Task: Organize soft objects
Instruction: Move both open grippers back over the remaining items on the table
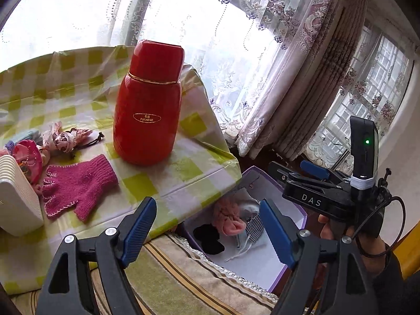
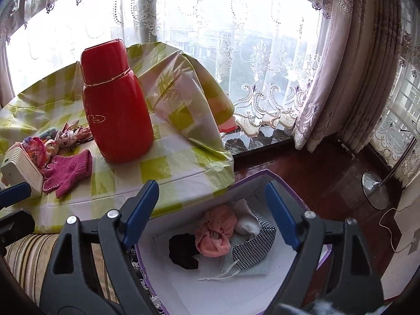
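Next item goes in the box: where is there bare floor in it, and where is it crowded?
Bare: the box floor nearest the camera, below the black cloth and checked mask. Crowded: the far end, where the pink bundle and white piece pile up.

Table [image 1: 183, 173] covered with a green-and-white checked plastic cloth, crumpled up at the far corner. On it: tall red flask [image 1: 148, 105] standing upright, magenta knit glove [image 1: 76, 186] lying flat in front of it, white ribbed device [image 1: 15, 197] at the left edge, a heap of pink fabric hair ties [image 1: 63, 139] behind the glove. Beside the table, lower down, a purple-edged box [image 2: 265, 181] on a striped cushion [image 1: 168, 278], with soft items inside it.
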Action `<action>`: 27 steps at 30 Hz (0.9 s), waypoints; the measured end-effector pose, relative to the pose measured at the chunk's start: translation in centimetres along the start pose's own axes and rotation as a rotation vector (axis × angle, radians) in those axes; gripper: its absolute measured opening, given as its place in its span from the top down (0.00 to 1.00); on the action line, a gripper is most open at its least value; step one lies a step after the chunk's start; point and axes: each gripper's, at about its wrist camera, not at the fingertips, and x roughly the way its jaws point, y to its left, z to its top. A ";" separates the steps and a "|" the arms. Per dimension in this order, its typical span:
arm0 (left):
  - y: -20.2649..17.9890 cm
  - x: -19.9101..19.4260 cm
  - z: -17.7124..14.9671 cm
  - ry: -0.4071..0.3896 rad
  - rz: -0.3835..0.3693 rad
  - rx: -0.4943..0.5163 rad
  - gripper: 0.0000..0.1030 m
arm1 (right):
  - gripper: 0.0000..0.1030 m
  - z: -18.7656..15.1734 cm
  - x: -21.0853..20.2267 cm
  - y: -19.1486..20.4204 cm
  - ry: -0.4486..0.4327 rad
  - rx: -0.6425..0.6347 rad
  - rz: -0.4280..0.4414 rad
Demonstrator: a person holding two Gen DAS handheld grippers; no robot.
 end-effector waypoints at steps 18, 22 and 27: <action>10.0 -10.2 0.0 -0.276 0.243 -0.110 0.17 | 0.15 0.7 -0.5 6.8 -0.027 -0.111 0.228; 12.8 -12.3 -0.5 -0.297 0.270 -0.156 0.17 | 0.15 1.0 -0.6 8.9 -0.018 -0.133 0.279; 16.9 -14.5 -1.1 -0.324 0.255 -0.264 0.17 | 0.15 1.8 -0.5 11.4 -0.009 -0.157 0.336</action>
